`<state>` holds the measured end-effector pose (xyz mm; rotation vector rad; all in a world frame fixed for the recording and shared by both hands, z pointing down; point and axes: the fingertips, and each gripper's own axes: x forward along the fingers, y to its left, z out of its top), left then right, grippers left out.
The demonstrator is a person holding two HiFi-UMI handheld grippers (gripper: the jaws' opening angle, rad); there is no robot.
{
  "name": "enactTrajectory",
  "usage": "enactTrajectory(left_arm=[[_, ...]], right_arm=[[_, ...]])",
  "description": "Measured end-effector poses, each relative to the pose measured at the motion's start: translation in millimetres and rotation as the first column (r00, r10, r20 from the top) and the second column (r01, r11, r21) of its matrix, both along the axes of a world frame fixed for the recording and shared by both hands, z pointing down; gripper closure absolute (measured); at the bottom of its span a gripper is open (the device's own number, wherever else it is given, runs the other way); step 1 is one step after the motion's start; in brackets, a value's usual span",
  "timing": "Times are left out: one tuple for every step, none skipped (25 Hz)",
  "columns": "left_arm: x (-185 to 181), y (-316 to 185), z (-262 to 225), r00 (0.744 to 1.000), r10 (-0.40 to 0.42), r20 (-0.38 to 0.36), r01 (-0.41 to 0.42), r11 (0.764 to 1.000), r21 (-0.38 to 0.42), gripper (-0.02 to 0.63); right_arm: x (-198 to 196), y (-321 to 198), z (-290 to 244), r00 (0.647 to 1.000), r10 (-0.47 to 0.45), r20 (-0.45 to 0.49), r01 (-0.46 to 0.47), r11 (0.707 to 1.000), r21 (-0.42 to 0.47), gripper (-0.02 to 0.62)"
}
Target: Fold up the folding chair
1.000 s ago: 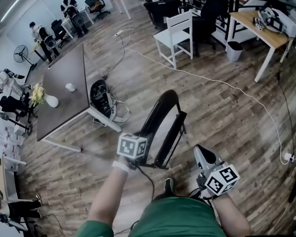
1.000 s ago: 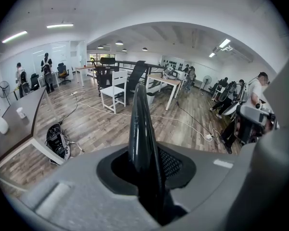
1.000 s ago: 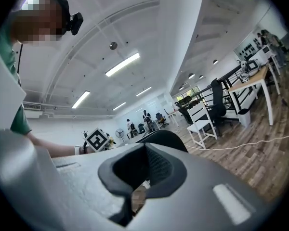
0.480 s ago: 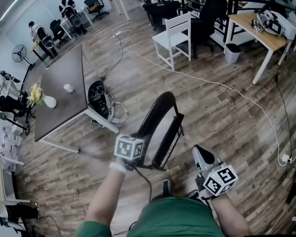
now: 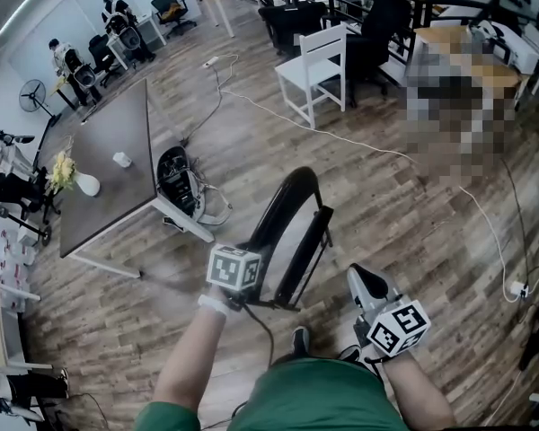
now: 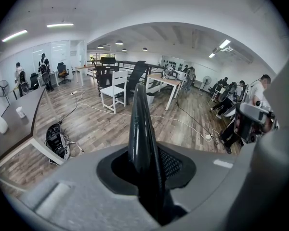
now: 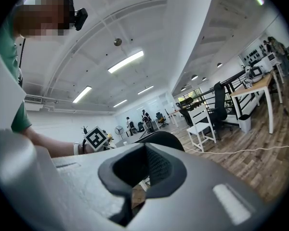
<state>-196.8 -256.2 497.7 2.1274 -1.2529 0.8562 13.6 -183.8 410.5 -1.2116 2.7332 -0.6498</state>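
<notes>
The black folding chair (image 5: 289, 220) stands folded flat on the wood floor in front of me, its curved top edge toward the room. My left gripper (image 5: 257, 287) is shut on the chair's near edge. In the left gripper view the thin black edge (image 6: 138, 129) rises between the pads of the left gripper (image 6: 145, 179). My right gripper (image 5: 360, 278) hangs to the right of the chair, apart from it, shut with nothing in it. The right gripper view shows the shut right gripper (image 7: 143, 173) with the chair's rounded top (image 7: 160, 139) beyond it.
A grey table (image 5: 108, 164) with a vase of flowers (image 5: 77, 180) stands to the left, a black bag (image 5: 181, 178) on the floor beside it. A white chair (image 5: 319, 61) and office chairs stand farther off. A white cable (image 5: 368, 144) crosses the floor. People sit at the far left.
</notes>
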Motion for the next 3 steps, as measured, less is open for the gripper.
enactTrajectory(left_arm=[[-0.7,0.8,-0.2,1.0,0.0,-0.001,0.0,1.0,-0.001,0.514],[-1.3,1.7,-0.4,1.0,0.0,-0.003,0.0,1.0,-0.003,0.514],[-2.0,2.6,-0.7,1.0,-0.001,-0.004,0.001,1.0,-0.004,0.514]], right_arm=[[-1.2,0.6,-0.2,1.0,0.0,-0.002,0.0,1.0,0.0,0.592],[-2.4,1.3,-0.4,1.0,0.0,-0.003,0.0,1.0,0.001,0.592],[-3.5,2.0,-0.5,1.0,0.0,-0.005,0.0,1.0,0.001,0.592]])
